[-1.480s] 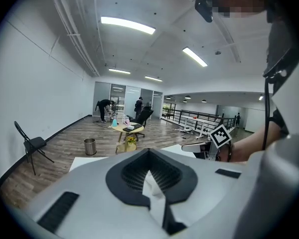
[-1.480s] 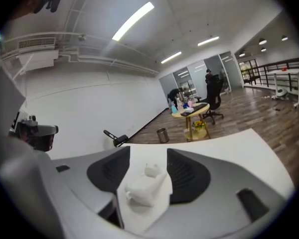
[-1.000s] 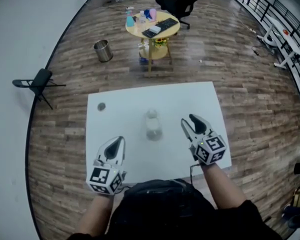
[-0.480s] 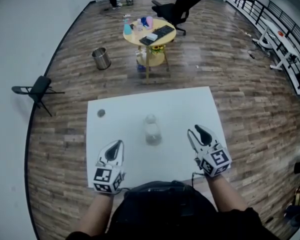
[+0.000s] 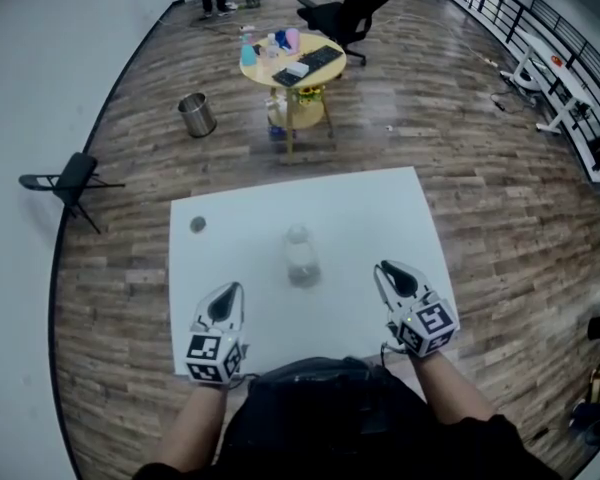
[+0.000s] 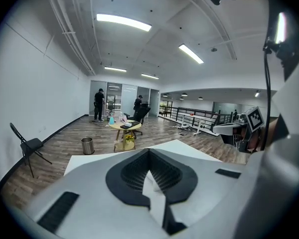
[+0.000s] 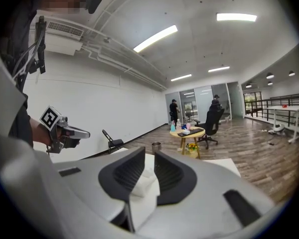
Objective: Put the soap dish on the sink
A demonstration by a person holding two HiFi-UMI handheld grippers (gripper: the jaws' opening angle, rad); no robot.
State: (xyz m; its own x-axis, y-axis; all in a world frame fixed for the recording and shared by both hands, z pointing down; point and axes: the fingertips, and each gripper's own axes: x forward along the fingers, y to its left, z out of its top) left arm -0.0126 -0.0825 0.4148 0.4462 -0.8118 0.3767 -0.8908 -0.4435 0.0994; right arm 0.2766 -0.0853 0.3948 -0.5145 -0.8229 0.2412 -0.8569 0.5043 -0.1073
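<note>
A clear, glassy soap dish [image 5: 301, 257] sits at the middle of the white table [image 5: 360, 208]; I see no sink. My left gripper [image 5: 234, 290] hovers over the table's near left part, short of the dish, and its jaws meet at the tips [image 6: 148, 152] with nothing in them. My right gripper [image 5: 387, 268] is over the near right part, right of the dish and apart from it. Its jaws [image 7: 149, 152] have just been closing and now stand a narrow gap apart, with nothing between them.
A small grey round thing [image 5: 197, 224] lies near the table's far left corner. Beyond the table are a round yellow table [image 5: 288, 60] with bottles and a keyboard, a metal bin [image 5: 195, 114], a folding chair [image 5: 72, 178] and an office chair [image 5: 345, 10].
The right gripper has drawn back toward the table's near edge and its jaws have narrowed from wide apart. The left gripper has sunk a little.
</note>
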